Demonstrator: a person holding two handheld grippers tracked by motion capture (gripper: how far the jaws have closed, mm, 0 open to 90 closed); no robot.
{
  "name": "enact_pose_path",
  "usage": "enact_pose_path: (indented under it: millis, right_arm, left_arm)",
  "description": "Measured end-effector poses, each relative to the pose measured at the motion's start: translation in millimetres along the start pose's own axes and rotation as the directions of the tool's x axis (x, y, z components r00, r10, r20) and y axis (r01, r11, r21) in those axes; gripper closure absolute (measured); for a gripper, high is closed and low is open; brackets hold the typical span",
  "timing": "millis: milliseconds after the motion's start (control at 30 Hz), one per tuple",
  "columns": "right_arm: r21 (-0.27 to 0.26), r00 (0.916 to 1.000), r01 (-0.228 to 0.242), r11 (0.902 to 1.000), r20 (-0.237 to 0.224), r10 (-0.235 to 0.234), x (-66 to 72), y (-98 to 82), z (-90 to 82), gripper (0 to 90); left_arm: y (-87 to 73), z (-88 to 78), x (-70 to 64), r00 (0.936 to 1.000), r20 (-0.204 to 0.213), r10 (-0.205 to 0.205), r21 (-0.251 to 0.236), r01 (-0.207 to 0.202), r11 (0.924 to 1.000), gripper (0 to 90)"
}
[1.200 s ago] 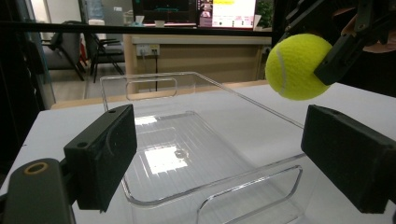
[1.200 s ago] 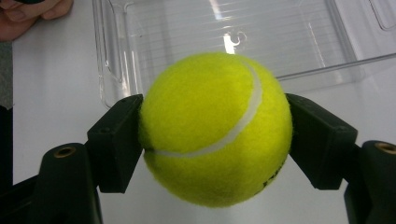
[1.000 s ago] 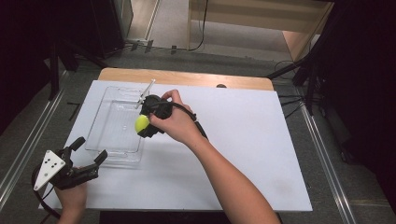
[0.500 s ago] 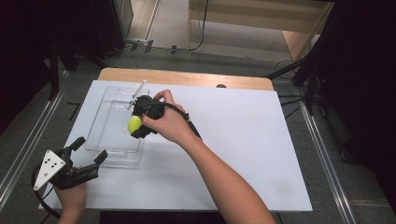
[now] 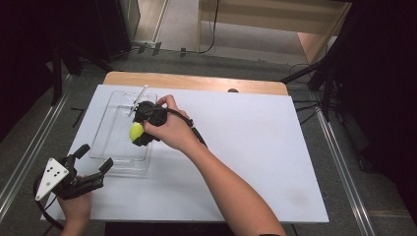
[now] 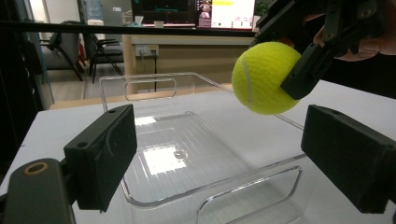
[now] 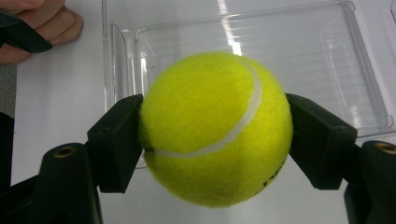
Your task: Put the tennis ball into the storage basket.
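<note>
One tennis ball [image 7: 215, 128], fuzzy and bright yellow-green with a curved white seam, is clamped between the two black jaws of the right gripper [image 7: 215, 140]; each flat pad presses into the felt on opposite sides. In the high view the ball [image 5: 135, 131] hangs over the right part of a clear plastic tray [image 5: 114, 129], and the left gripper view shows the ball [image 6: 267, 77] in the air above the tray's floor, not touching it.

The tray [image 6: 187, 154] is a shallow rectangle of glossy see-through plastic with a ribbed bottom, rounded corners and a cut-out handle slot at each short end. It lies on a matte white board [image 5: 255, 147] that covers a wooden table [image 5: 196, 81], whose rounded far edge shows beyond the board.

The right hand [image 5: 169, 129] wraps the gripper's body from above, the forearm reaching in diagonally from the bottom of the high view, wrist bent so the jaws point toward the left and down at the tray.

The left gripper [image 5: 93, 158] sits low at the near left corner of the board, held in the left hand [image 5: 74, 209], with a pale three-cornered plate on top. Its jaws stand wide apart with nothing between them, pointing at the tray's near end; the tips lie just beside the tray's rim.
</note>
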State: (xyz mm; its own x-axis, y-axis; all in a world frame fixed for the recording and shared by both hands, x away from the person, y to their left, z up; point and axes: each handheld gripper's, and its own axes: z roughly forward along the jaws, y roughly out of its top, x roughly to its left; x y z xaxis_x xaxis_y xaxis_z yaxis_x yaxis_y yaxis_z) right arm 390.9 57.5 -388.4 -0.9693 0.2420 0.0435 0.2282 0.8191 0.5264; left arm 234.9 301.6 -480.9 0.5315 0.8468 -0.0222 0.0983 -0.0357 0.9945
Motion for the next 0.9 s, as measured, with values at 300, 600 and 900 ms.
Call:
enact_pose_path:
  millis: [300, 600, 900]
  right_arm:
    - [0.012, 0.9999, 0.006, 0.9999, -0.008, -0.006, 1.3, 6.9, 10.5, 23.9]
    - [0.028, 0.9999, 0.007, 0.9996, -0.012, -0.007, 1.7, 9.6, 23.6, 23.9]
    - [0.051, 0.9998, 0.018, 0.9986, -0.01, -0.018, 1.6, 9.9, 37.7, 23.9]
  left_arm:
    - [0.0, 0.2, -0.1, 1.0, 0.003, -0.004, -0.002, 0.004, 1.0, 11.1]
    - [0.1, 0.0, 0.4, 1.0, 0.004, -0.001, -0.002, 0.001, 1.0, 11.1]
    - [0.3, 0.1, 0.6, 1.0, 0.005, -0.001, -0.001, 0.001, 1.0, 11.1]
